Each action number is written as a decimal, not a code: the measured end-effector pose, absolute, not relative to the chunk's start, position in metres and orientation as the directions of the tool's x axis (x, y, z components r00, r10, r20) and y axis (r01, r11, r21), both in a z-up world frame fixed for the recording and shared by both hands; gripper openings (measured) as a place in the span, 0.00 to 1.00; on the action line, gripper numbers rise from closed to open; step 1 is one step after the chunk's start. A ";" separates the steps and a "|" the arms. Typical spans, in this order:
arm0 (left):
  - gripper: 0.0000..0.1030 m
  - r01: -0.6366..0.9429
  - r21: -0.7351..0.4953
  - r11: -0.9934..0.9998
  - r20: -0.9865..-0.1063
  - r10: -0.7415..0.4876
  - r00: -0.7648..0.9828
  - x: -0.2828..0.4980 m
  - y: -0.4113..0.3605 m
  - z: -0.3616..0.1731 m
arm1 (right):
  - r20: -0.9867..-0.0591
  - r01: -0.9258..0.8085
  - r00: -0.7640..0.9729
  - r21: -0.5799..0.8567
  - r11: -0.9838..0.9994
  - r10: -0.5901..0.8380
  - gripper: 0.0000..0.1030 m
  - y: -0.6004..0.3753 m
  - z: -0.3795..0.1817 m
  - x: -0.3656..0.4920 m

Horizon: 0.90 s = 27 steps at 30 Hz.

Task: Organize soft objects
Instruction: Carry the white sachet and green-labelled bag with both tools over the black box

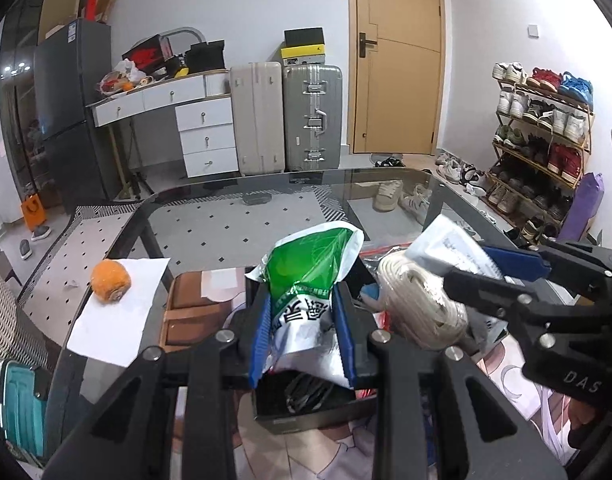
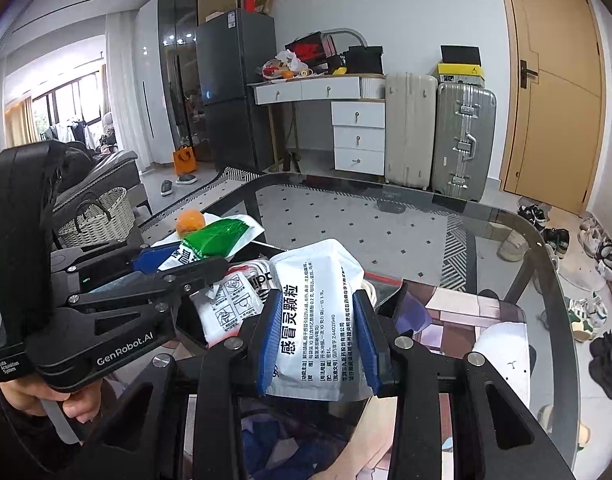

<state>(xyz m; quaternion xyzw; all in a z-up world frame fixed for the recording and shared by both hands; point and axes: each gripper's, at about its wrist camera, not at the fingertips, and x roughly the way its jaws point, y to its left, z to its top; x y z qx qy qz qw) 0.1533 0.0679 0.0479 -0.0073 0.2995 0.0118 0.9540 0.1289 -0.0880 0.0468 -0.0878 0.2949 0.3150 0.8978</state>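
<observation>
My left gripper point(image 1: 304, 312) is shut on a green and white soft pouch point(image 1: 309, 280), held upright above an open black box point(image 1: 306, 404) on the glass table. My right gripper point(image 2: 317, 336) is shut on a white medicine sachet point(image 2: 319, 304) with black print, held just right of the left one. In the left wrist view the right gripper point(image 1: 493, 270) and its sachet point(image 1: 445, 248) hover over a coil of white rope point(image 1: 417, 308). In the right wrist view the left gripper point(image 2: 166, 264) and the green pouch point(image 2: 214, 236) sit at left, above another white printed packet point(image 2: 230, 308).
An orange fuzzy ball point(image 1: 110, 280) lies on a white paper sheet point(image 1: 114, 320) at the table's left. A brown tray point(image 1: 190, 312) lies beside the box. The glass table point(image 1: 246, 216) stretches ahead. A white cap point(image 2: 501, 352) lies at right. Suitcases, drawers and a shoe rack stand beyond.
</observation>
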 end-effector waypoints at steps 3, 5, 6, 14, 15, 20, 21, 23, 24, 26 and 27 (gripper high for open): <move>0.27 -0.009 0.003 1.000 -0.573 0.010 0.819 0.159 0.065 0.046 | -0.594 -0.618 0.624 0.023 0.786 0.508 0.34 -0.086 0.043 0.135; 0.27 0.002 0.012 1.000 -0.579 0.005 0.816 0.163 0.063 0.043 | -0.600 -0.620 0.621 0.018 0.784 0.504 0.34 -0.084 0.040 0.140; 0.27 0.005 0.015 1.000 -0.582 0.005 0.813 0.164 0.062 0.042 | -0.603 -0.619 0.619 0.018 0.785 0.503 0.34 -0.083 0.039 0.142; 0.27 0.049 0.018 0.999 -0.599 -0.028 0.800 0.173 0.057 0.034 | -0.624 -0.622 0.615 -0.009 0.783 0.482 0.34 -0.072 0.028 0.153; 0.27 0.053 0.022 0.998 -0.600 -0.029 0.800 0.173 0.056 0.033 | -0.628 -0.623 0.614 -0.013 0.782 0.479 0.34 -0.071 0.025 0.154; 0.27 0.065 -0.006 0.998 -0.612 -0.055 0.789 0.176 0.057 0.030 | -0.640 -0.628 0.611 -0.034 0.778 0.466 0.34 -0.065 0.019 0.156; 0.27 0.069 -0.007 0.998 -0.613 -0.058 0.788 0.176 0.057 0.029 | -0.643 -0.630 0.609 -0.036 0.776 0.464 0.34 -0.064 0.017 0.156; 0.28 0.069 -0.012 0.998 -0.618 -0.061 0.784 0.176 0.057 0.027 | -0.650 -0.631 0.604 -0.037 0.775 0.461 0.34 -0.063 0.014 0.157; 0.28 0.069 -0.012 0.998 -0.619 -0.061 0.783 0.176 0.056 0.026 | -0.653 -0.631 0.602 -0.037 0.775 0.460 0.34 -0.063 0.013 0.157; 0.28 0.072 -0.014 0.997 -0.618 -0.065 0.783 0.177 0.057 0.025 | -0.653 -0.630 0.604 -0.041 0.775 0.457 0.34 -0.061 0.011 0.158; 0.28 0.071 -0.017 0.997 -0.619 -0.066 0.783 0.177 0.058 0.025 | -0.654 -0.630 0.603 -0.040 0.775 0.457 0.34 -0.060 0.010 0.158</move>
